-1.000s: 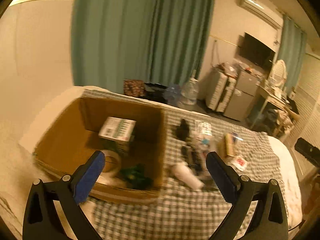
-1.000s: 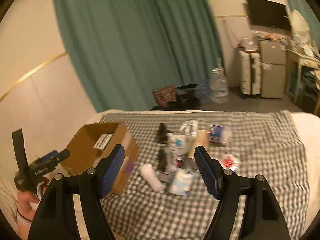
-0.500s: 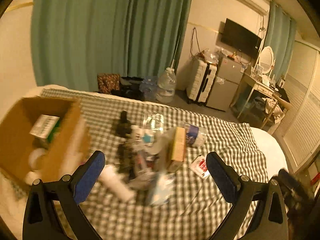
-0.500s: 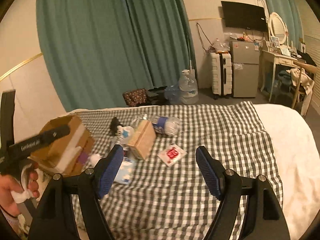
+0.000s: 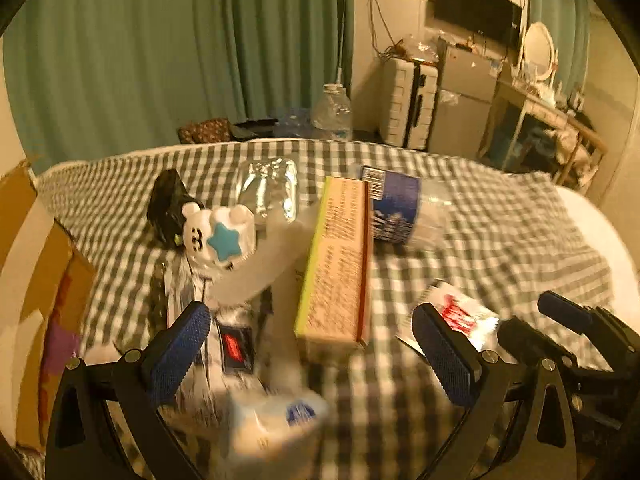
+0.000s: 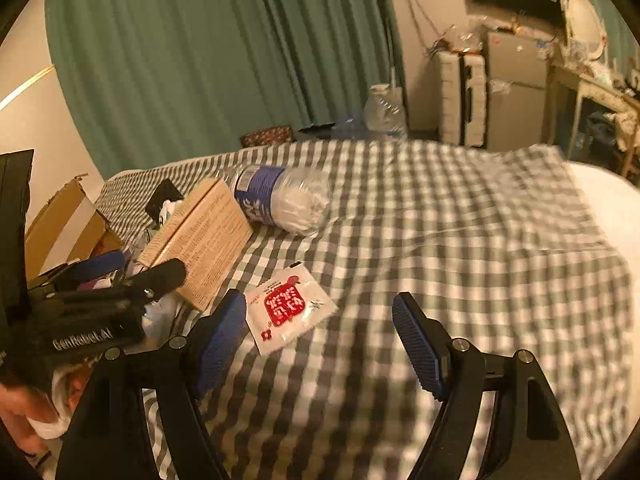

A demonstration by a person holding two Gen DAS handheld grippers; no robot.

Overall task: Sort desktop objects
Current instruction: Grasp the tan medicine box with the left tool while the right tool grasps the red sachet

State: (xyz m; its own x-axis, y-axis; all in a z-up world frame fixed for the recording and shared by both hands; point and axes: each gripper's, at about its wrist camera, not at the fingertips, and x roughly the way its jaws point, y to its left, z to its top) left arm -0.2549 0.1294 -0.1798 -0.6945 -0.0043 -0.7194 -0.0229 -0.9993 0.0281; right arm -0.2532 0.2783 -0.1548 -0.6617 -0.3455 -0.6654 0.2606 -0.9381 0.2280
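- Left tongs [image 5: 310,354] released, empty, over the clutter on the checked bed [image 6: 460,240].
- Right tongs [image 6: 318,342] released, empty, just right of the red-printed sachet [image 6: 289,307].
- Box [image 5: 336,264] lengthwise near-to-far.
- Bottle [image 6: 280,198] on its side, crosswise behind the box.

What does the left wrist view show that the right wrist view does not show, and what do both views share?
Only the left wrist view shows the white bear toy with a blue star and the crumpled silver foil pack. Only the right wrist view shows a hand at its lower left edge. Both show the tan box, the plastic bottle with a blue label, the white packet with red print, the cardboard box and the checked cloth. Both grippers are open and empty.
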